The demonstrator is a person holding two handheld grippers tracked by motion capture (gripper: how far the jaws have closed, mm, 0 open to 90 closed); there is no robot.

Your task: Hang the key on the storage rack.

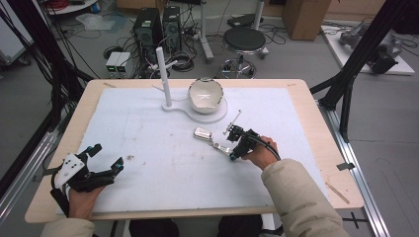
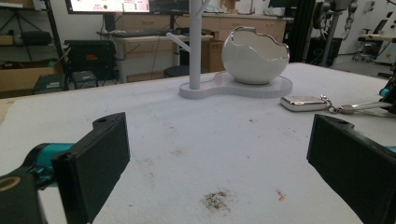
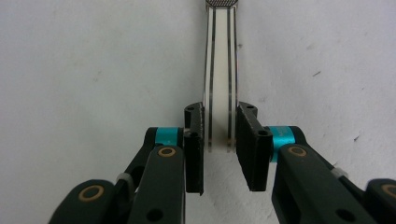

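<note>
Clamped the right gripper [image 3: 219, 140] onto the flat pale strap [image 3: 219, 70] of the key fob [image 1: 202, 133], jaws narrowed against both of its edges, strap running straight out ahead along the white mat [image 1: 148, 163]. Lay near the middle of that mat, silver fob end toward the white stand [image 1: 165, 101] with the cracked-egg bowl [image 1: 205, 93], strap end at the right hand [image 1: 261, 154]. Rested the left gripper [image 1: 104, 157] well apart at the mat's near left corner, jaws spread wide, holding nothing.
</note>
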